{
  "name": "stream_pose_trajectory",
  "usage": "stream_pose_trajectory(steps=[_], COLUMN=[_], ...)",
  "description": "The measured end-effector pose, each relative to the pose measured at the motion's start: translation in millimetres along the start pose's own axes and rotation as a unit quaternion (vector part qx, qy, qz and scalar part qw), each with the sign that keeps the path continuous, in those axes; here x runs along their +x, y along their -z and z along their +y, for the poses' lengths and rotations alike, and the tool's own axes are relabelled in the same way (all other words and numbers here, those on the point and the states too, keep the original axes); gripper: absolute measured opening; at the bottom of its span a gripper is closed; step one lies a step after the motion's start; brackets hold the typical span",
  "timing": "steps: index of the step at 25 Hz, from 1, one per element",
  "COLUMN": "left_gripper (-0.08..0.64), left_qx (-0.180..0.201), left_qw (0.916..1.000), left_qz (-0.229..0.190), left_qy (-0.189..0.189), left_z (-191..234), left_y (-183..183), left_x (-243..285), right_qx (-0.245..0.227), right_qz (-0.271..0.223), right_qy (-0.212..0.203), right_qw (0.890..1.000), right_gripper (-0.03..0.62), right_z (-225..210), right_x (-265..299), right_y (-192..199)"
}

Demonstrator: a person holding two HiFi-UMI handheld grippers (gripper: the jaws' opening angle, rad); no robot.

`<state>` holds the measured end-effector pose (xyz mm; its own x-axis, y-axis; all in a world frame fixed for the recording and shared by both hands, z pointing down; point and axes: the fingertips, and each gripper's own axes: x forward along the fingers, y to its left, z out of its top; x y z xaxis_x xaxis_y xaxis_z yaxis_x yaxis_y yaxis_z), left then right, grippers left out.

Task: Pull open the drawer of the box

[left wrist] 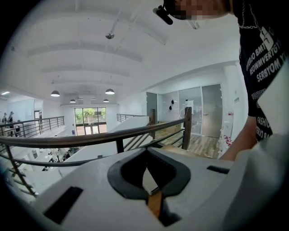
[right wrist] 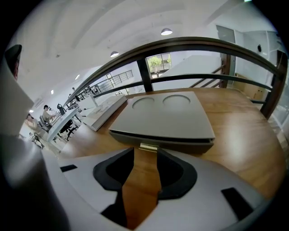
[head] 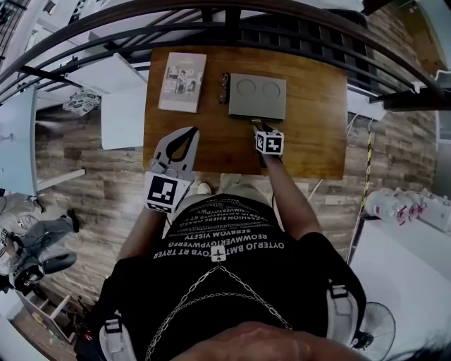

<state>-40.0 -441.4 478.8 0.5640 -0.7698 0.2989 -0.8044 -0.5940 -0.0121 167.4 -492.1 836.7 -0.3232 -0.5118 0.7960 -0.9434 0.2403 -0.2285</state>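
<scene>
A flat grey box (head: 257,96) with two round marks on its lid lies on the wooden table (head: 317,120). In the right gripper view the box (right wrist: 165,117) shows a dark slot along its front and a small gold pull tab (right wrist: 148,147) at the middle. My right gripper (right wrist: 147,152) stands open, its tips on either side of that tab without pressing on it. From the head view the right gripper (head: 255,126) sits at the box's near edge. My left gripper (head: 192,131) hangs shut and empty over the table's near left corner, its tips (left wrist: 146,151) aimed toward the railing.
A light-coloured book (head: 182,82) lies left of the box, also seen in the right gripper view (right wrist: 104,110). A dark metal railing (head: 232,21) runs behind the table, with an open drop beyond. Bare wood lies right of the box (right wrist: 244,131).
</scene>
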Motion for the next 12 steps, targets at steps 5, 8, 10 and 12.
stream_pose_trajectory(steps=[5,8,10,12], left_gripper=[0.005,0.005,0.005,0.005], left_qx=[-0.003,-0.005,-0.005,-0.006], left_qw=[1.0,0.9999,0.9999,0.9998], left_qz=[0.008,0.013,0.014,0.014], left_qy=[-0.003,-0.005,-0.007,-0.009], left_z=[0,1,4,4], left_y=[7,11,13,14], left_x=[-3,-6,-6,-6], right_qx=[0.007,0.017,0.027,0.036], right_qz=[0.012,0.024,0.031,0.035], right_qy=[0.017,0.028,0.026,0.023], right_qw=[1.0,0.999,0.999,0.998], right_gripper=[0.173,0.179,0.181,0.181], right_z=[-6,-10,-10,-10], right_x=[13,17,23,28], right_y=[1,4,6,9])
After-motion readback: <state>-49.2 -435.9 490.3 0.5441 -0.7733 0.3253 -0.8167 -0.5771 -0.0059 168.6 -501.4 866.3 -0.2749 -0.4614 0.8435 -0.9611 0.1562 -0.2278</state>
